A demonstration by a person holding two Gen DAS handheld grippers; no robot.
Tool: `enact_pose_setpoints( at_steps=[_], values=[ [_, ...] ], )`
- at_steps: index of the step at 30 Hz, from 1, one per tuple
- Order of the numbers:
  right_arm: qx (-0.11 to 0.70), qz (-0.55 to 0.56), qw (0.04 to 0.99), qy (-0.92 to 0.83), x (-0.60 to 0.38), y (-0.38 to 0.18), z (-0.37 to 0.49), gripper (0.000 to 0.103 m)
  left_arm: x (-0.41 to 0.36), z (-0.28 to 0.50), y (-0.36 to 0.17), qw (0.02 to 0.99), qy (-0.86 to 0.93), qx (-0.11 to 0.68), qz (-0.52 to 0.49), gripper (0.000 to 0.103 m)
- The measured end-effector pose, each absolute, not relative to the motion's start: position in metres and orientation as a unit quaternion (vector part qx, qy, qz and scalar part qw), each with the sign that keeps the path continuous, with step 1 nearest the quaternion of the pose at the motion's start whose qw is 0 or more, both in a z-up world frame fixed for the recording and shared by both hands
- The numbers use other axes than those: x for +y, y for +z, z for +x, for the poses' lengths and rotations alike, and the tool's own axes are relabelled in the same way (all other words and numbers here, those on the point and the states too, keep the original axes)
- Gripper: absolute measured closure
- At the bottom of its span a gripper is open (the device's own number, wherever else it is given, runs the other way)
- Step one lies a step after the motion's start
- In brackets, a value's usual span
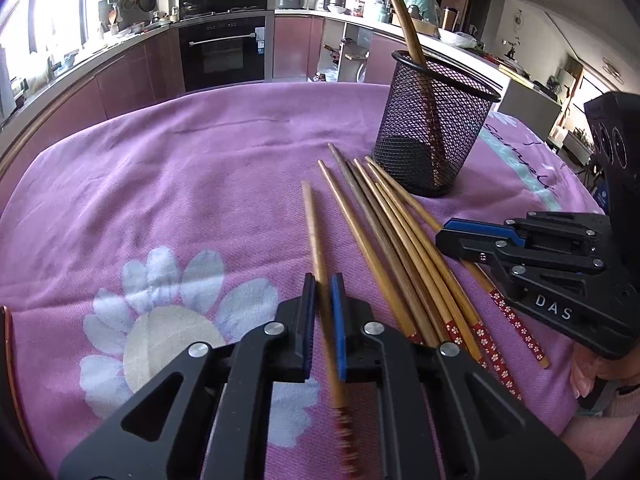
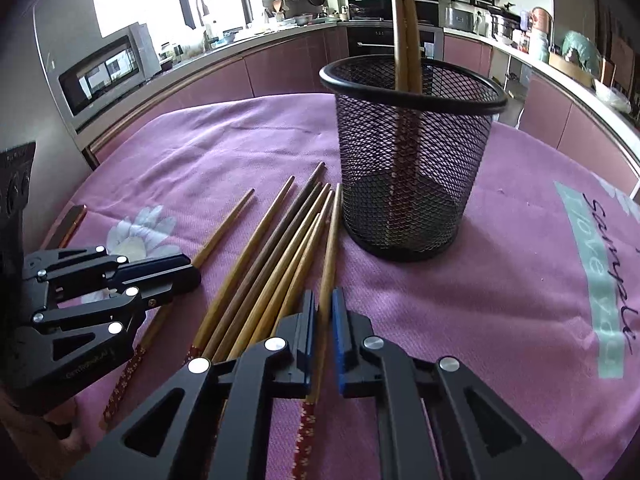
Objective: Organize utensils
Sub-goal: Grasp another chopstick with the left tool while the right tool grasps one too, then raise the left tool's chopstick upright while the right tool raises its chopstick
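Note:
A black mesh cup (image 1: 432,128) stands upright on the pink cloth with two chopsticks (image 1: 404,12) leaning in it. Several wooden chopsticks (image 1: 392,248) with red flowered ends lie fanned in front of it. My left gripper (image 1: 323,280) is shut on a single chopstick (image 1: 316,240) lying apart at the fan's left. In the right wrist view my right gripper (image 2: 325,296) is shut on the chopstick (image 2: 330,240) nearest the mesh cup (image 2: 412,152). The left gripper (image 2: 192,270) shows at the left there, and the right gripper (image 1: 444,236) at the right in the left wrist view.
The pink cloth (image 1: 160,160) with a white flower print covers the table. A thin dark object (image 2: 72,220) lies at its left edge. A hand (image 1: 600,380) holds the right gripper's body. Kitchen cabinets and an oven (image 1: 222,52) stand beyond the table.

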State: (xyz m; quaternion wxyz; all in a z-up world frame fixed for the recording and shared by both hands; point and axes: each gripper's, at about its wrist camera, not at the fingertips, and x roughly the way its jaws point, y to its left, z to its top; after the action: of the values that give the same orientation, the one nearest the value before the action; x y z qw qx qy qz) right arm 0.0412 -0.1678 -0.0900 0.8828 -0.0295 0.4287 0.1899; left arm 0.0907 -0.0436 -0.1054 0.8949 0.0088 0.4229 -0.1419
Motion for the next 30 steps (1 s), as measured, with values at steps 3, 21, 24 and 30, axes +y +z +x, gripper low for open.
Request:
enact_pose_setpoints(
  at_steps=[3,21,24,30],
  values=[
    [0.43,-0.019,0.882,0.192,-0.172,-0.089,0.04,0.097,-0.04,0.09,-0.104,0.895,-0.14,0.423,0.0,0.095],
    [0.396,0.043,0.88,0.26,-0.189,-0.062,0.02,0.098,-0.025,0.077,-0.071,0.9,-0.18,0.392,-0.057,0.095],
    [0.387,0.05,0.88,0.269,-0.191,-0.056,0.018,0.098,-0.025,0.075,-0.066,0.901,-0.185,0.387,-0.062,0.095],
    [0.371,0.057,0.885,0.275,-0.196,-0.046,0.014,0.098,-0.024,0.069,-0.052,0.903,-0.202,0.372,-0.071,0.095]
  ],
)
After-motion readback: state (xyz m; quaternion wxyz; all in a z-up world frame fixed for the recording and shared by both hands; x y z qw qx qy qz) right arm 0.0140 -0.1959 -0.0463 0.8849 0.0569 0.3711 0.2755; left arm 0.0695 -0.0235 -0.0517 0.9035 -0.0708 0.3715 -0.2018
